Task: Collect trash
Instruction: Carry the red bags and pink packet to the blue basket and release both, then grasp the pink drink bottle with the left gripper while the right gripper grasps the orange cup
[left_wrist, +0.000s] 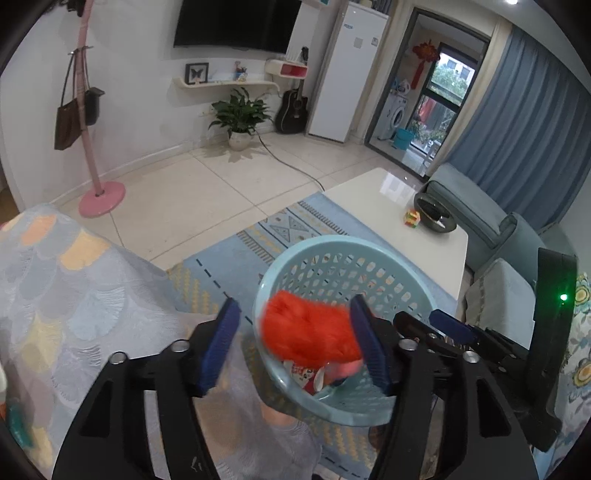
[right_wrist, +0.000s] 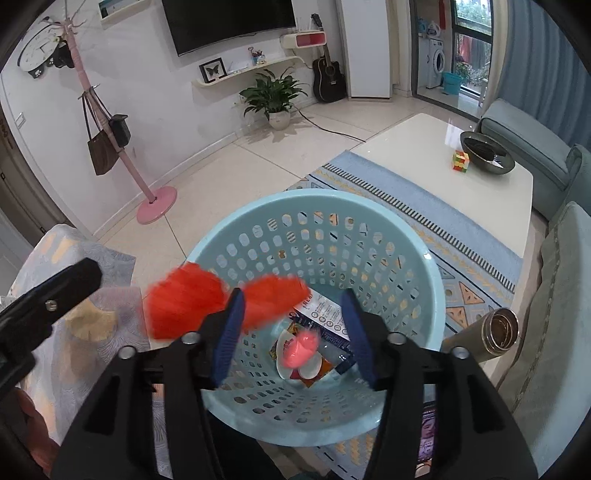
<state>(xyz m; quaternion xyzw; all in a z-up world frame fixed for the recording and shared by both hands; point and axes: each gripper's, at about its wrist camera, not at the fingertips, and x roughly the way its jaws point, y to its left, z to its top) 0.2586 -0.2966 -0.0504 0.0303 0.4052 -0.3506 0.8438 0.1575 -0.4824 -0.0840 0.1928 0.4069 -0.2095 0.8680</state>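
Observation:
A light blue perforated basket (right_wrist: 417, 258) stands on the rug below both grippers; it also shows in the left wrist view (left_wrist: 332, 247). Wrappers and a small white dish (right_wrist: 314, 365) lie at its bottom. A blurred orange-red piece of trash (left_wrist: 306, 328) is in the air over the basket's near rim, free of the fingers; it also shows in the right wrist view (right_wrist: 184, 299). A blurred pink bit (right_wrist: 301, 349) is lower in the basket. My left gripper (left_wrist: 295, 343) is open above the basket rim. My right gripper (right_wrist: 291, 332) is open over the basket, empty.
A white coffee table (right_wrist: 424, 147) carries a colourful cube (right_wrist: 460, 161) and a dark bowl (right_wrist: 487, 151). A patterned cloth-covered seat (left_wrist: 74, 288) is on the left. A metal flask (right_wrist: 491, 332) lies right of the basket. A blue sofa (right_wrist: 535, 147) is on the right.

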